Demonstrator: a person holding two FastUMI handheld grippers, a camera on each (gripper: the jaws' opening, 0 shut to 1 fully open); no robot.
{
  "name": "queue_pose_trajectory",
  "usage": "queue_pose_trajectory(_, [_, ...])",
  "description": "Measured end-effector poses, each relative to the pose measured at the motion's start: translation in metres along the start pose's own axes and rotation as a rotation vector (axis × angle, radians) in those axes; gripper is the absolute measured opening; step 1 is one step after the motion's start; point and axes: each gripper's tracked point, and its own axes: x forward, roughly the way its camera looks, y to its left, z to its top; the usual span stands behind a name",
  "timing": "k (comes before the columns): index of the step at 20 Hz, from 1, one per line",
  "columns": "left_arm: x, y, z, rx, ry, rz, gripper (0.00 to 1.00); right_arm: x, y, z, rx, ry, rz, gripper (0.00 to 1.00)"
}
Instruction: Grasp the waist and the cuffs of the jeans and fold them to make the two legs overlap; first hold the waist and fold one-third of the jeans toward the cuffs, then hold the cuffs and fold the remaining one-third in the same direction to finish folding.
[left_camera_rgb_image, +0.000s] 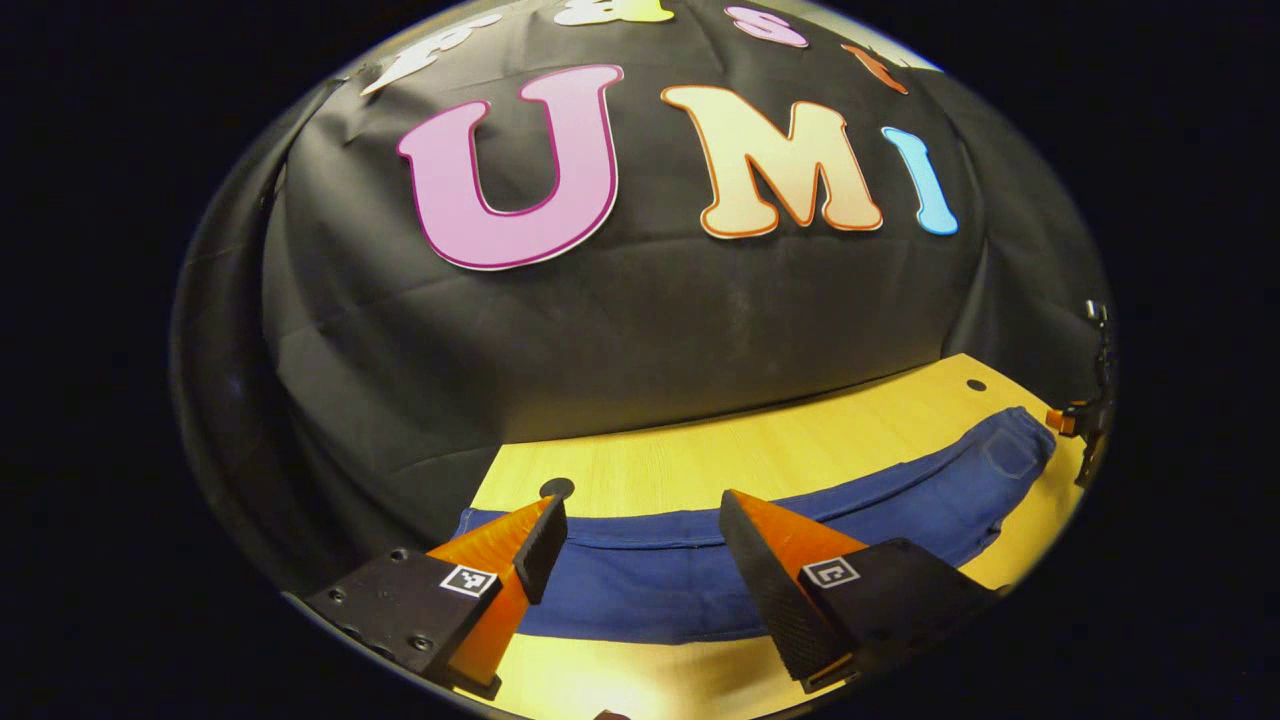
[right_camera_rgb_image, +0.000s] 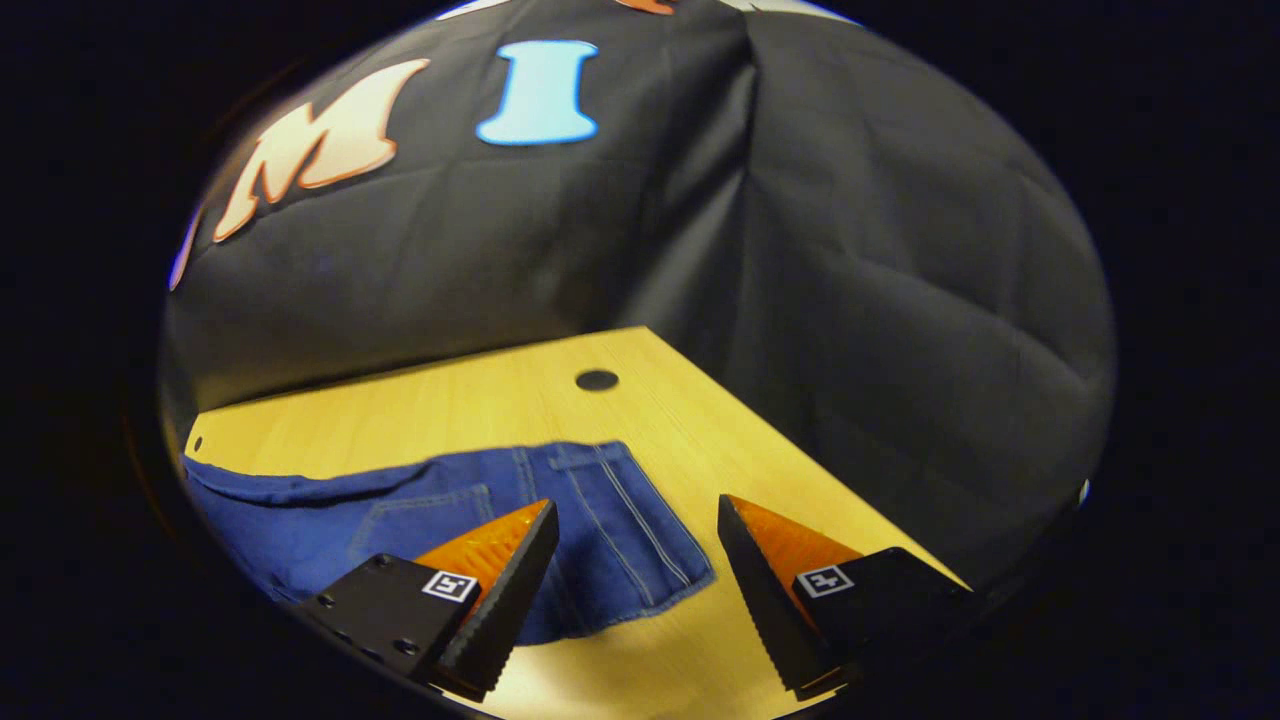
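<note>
Blue jeans (left_camera_rgb_image: 650, 590) lie flat as one long band across the wooden table (left_camera_rgb_image: 700, 450). Their cuff end is near the left corner, and the waist end (left_camera_rgb_image: 1010, 450) with a back pocket is far to the right. My left gripper (left_camera_rgb_image: 640, 500) hovers open over the leg part near the cuffs, holding nothing. In the right gripper view, the waist end of the jeans (right_camera_rgb_image: 420, 510) with its pocket (right_camera_rgb_image: 620, 530) lies just under my right gripper (right_camera_rgb_image: 637, 505), which is open and empty. The right gripper (left_camera_rgb_image: 1080, 420) also appears small beside the waist in the left gripper view.
The table (right_camera_rgb_image: 450, 400) has round dark holes, one near the cuffs (left_camera_rgb_image: 556, 488) and one behind the waist (right_camera_rgb_image: 597, 380). Black cloth walls close off the back and right side. Bare wood runs behind the jeans and along the front edge.
</note>
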Motion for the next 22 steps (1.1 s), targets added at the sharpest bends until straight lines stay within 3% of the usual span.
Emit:
queue_pose_trajectory(4, [-0.029, -0.012, 0.005, 0.011, -0.009, 0.047, 0.95, 0.02, -0.008, -0.041, 0.059, 0.16, 0.032, 1.0])
queue_pose_trajectory(7, [-0.045, -0.015, 0.004, 0.018, 0.002, 0.079, 0.95, 0.027, 0.008, -0.054, 0.15, 0.207, 0.117, 0.97])
queue_pose_trajectory(11, [-0.058, -0.019, 0.007, 0.013, -0.003, 0.09, 0.95, 0.029, 0.023, -0.048, 0.169, 0.183, 0.21, 0.36])
queue_pose_trajectory(12, [-0.06, -0.018, 0.008, 0.005, -0.007, 0.089, 0.95, 0.03, 0.021, -0.046, 0.177, 0.171, 0.204, 0.13])
queue_pose_trajectory(13, [-0.061, -0.017, 0.006, -0.004, -0.01, 0.089, 0.95, 0.028, 0.021, -0.046, 0.182, 0.172, 0.207, 0.06])
queue_pose_trajectory(16, [-0.061, -0.009, 0.002, -0.028, -0.019, 0.082, 0.95, 0.017, 0.022, -0.015, 0.254, 0.108, 0.224, 0.06])
queue_pose_trajectory(17, [-0.061, -0.004, 0.0, -0.041, -0.016, 0.085, 0.95, 0.011, 0.025, 0.002, 0.262, 0.067, 0.236, 0.02])
queue_pose_trajectory(22, [-0.063, 0.016, -0.014, -0.091, -0.003, 0.079, 0.95, -0.04, 0.077, 0.064, 0.203, -0.059, 0.339, 0.03])
